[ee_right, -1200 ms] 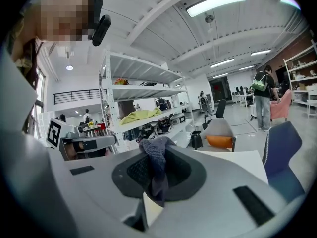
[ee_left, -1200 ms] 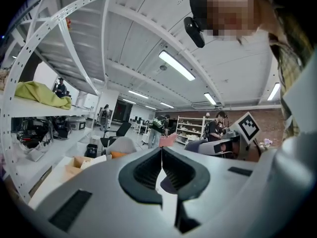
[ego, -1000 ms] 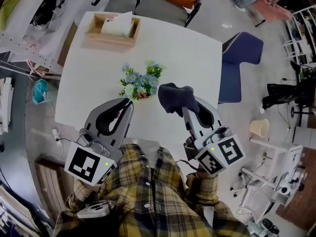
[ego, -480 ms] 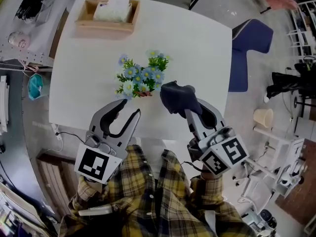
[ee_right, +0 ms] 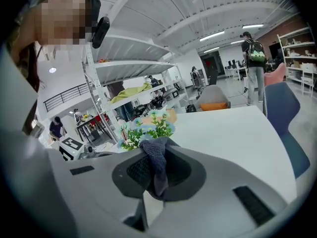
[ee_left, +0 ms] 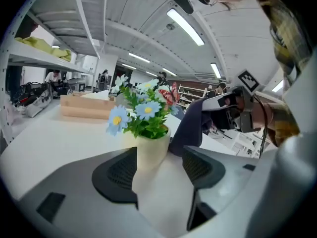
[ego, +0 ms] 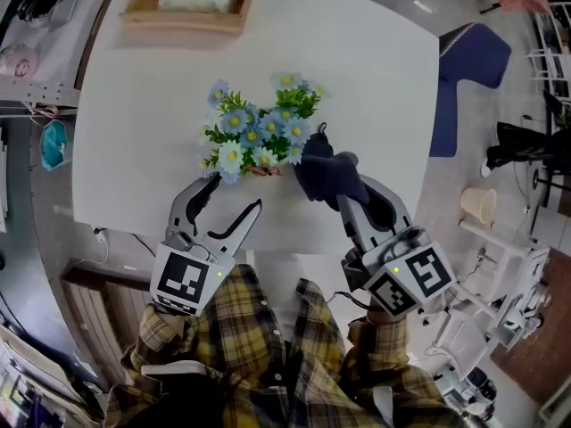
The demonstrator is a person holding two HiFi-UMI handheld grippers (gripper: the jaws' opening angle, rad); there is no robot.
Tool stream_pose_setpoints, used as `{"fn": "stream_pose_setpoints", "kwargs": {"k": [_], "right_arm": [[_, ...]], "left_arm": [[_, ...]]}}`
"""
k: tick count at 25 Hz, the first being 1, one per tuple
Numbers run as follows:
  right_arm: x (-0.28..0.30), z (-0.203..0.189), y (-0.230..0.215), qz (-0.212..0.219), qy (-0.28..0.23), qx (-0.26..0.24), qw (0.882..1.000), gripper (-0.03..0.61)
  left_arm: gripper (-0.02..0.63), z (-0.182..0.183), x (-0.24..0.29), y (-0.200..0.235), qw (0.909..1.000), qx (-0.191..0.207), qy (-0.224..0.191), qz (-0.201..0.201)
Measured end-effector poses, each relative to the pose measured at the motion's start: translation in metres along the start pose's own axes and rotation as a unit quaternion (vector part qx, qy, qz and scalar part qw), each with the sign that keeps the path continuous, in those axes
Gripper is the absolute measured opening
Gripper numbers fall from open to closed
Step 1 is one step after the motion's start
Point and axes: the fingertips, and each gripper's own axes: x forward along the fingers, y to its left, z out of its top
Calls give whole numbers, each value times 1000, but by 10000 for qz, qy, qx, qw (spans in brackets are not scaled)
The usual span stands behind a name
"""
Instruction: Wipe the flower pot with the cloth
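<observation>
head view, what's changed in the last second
The left gripper came down toward the flower pot; its jaws have just been opening, the pot ahead untouched. The right gripper lowered too, bringing the cloth beside the flowers. Its grip on the cloth and the pot's place stayed.

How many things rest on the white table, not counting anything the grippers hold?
2: the flower pot near the front edge of the table, and the wooden tray at its far left corner. Some may be hidden.

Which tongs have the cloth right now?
The right tongs, shut on the dark cloth. The left tongs have just been opening and grip nothing; the flower pot stands ahead of them.
</observation>
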Motion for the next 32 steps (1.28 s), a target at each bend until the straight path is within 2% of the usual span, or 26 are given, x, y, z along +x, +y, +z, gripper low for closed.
{"fn": "stream_pose_setpoints", "kwargs": {"k": [3,7,11,13,18,23,32], "right_arm": [[7,-8,-2,44,55,27,10000,15],[13,-19,-6,80,124,59,9999,15],[21,-19,-5,188,-20,272,9995,15],[22,-23,-9,167,21,240,9996,15],[22,-32,-16,136,145,131,9997,15],[26,-33,-17,187,147,155,9996,15],[35,-39,-14,290,229,194,9991,15]], "left_arm": [[288,-11,10,8,10000,-10,24,93],[308,-14,21,18,9997,170,-57,174],[330,-12,33,27,9991,338,-157,189],[365,-11,39,30,9990,347,-202,198],[382,-3,45,37,9982,439,-334,219],[393,0,48,31,9949,981,-219,103],[393,6,57,31,9926,1198,-189,77]]}}
